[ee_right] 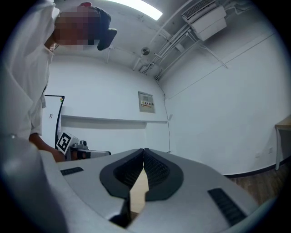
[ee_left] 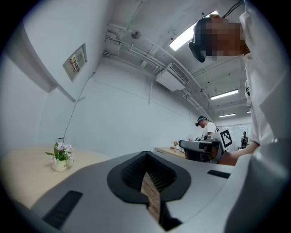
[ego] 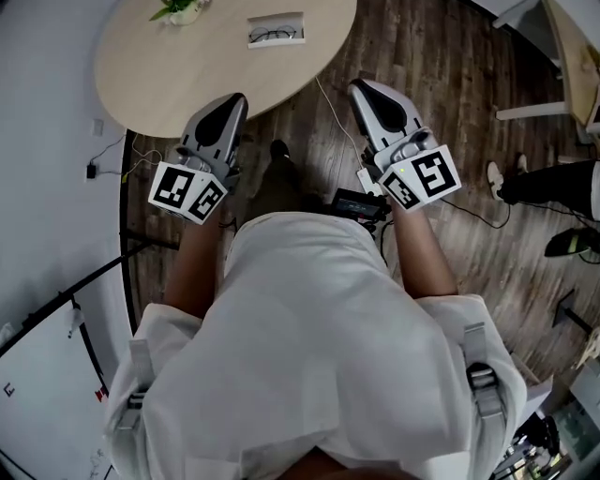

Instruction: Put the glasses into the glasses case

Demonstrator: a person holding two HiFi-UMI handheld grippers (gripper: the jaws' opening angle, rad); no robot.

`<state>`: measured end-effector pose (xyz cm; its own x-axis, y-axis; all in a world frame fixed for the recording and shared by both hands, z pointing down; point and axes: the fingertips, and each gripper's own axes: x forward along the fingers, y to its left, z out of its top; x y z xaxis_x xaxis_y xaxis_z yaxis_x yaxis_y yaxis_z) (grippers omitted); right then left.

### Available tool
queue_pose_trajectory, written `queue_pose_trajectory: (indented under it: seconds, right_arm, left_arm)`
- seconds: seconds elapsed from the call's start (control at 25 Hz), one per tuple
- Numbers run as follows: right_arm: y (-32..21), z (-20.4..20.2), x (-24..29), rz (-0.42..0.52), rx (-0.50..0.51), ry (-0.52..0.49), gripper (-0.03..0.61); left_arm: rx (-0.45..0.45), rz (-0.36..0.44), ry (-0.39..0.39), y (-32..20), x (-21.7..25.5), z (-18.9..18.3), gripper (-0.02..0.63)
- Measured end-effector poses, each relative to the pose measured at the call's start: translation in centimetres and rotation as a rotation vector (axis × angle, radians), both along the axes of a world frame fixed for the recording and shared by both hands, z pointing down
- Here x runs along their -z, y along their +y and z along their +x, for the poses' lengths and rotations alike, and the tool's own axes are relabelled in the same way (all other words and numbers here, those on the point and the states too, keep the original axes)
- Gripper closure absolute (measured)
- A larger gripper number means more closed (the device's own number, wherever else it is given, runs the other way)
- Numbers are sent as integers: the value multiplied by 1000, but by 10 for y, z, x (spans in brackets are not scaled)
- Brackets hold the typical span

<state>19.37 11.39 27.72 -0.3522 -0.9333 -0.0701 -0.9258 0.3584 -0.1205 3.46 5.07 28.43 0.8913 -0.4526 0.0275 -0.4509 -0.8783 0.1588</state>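
Observation:
A pair of dark-framed glasses (ego: 276, 36) lies in an open white glasses case (ego: 277, 29) at the far side of the round wooden table (ego: 225, 52). My left gripper (ego: 232, 101) is held near the table's front edge, well short of the case, jaws shut and empty. My right gripper (ego: 362, 90) hangs over the floor to the right of the table, also shut with nothing held. In the left gripper view the closed left gripper (ee_left: 144, 154) points upward toward the wall; in the right gripper view the right gripper (ee_right: 143, 151) tips meet too.
A small potted plant (ego: 180, 9) stands at the table's far left, and the same plant (ee_left: 60, 157) shows in the left gripper view. Cables run over the wooden floor (ego: 441, 84). Other people's shoes (ego: 497, 178) are at right. A white wall is at left.

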Motion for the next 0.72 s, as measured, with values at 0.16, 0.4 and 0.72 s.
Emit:
queue_pose_trajectory:
  seconds: [0.16,0.4,0.72]
  right_arm:
    - [29,-8,-13,-32,-15,-49,554]
    - [53,-26,-15,-35,-42,-39,555]
    - [75,-42,-22,-83,-74,-24,555]
  left_arm:
    - [7,-6,-20,37,-2,-7,606]
    - [16,-2,-22,63,-9,-22,606]
    - [30,15,-13,76,-7,-35,607]
